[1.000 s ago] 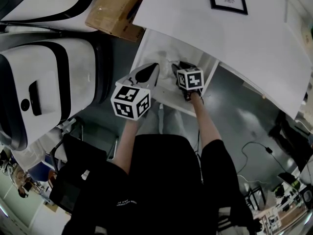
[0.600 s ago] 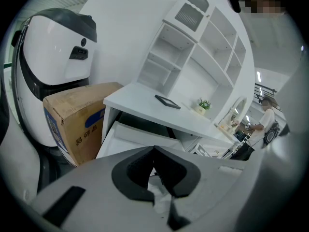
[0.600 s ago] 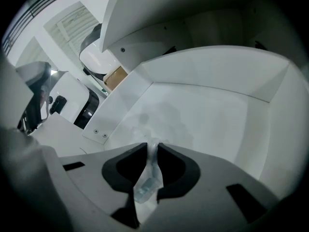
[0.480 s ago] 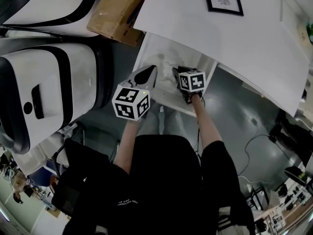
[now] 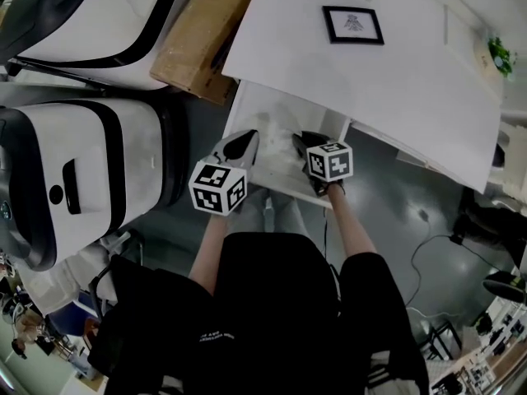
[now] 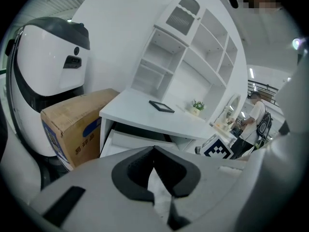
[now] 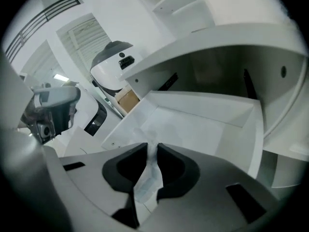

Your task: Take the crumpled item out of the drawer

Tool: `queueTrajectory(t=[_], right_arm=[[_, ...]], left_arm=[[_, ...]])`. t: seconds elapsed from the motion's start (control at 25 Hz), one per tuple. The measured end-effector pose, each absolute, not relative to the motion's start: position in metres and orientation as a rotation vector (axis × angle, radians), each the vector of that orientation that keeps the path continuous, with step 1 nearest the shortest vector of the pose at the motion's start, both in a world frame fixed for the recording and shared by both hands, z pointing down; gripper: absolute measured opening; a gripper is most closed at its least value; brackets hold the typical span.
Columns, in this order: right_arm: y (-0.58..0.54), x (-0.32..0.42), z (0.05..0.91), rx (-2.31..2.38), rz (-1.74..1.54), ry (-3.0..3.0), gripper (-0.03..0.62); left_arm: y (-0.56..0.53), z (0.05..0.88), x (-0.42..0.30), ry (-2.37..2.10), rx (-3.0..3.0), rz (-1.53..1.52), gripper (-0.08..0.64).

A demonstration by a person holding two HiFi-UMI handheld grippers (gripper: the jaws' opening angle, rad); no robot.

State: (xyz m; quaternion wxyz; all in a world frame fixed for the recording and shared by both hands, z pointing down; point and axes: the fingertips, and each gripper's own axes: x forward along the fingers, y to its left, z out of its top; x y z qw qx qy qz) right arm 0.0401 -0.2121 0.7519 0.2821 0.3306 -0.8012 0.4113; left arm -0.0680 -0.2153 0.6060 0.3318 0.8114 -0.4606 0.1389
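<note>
The crumpled item, a creased white scrap, is pinched between the jaws of the right hand-held gripper, which have just been closing and stand narrow on it. It hangs over the open drawer. Its lower end is cut off behind the jaws, and in the head view the gripper's body hides it. The drawer's pale floor shows only a faint smudge, too dim to identify. The left hand-held gripper is just beside, jaw tips together; something pale shows through the gap behind them, but I cannot tell what. Above the drawer, the white worktop carries a picture frame and a small plant. A cardboard box stands beside it.
</note>
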Motion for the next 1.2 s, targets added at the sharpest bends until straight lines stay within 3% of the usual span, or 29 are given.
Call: queueTrajectory(t=[1.2], right_arm=[[-0.226,0.080,0.518,1.209,0.778,-2.610,0.054]], left_arm=[[-0.205,0.478,-0.058,-1.245,2.411,0.209,-0.002]])
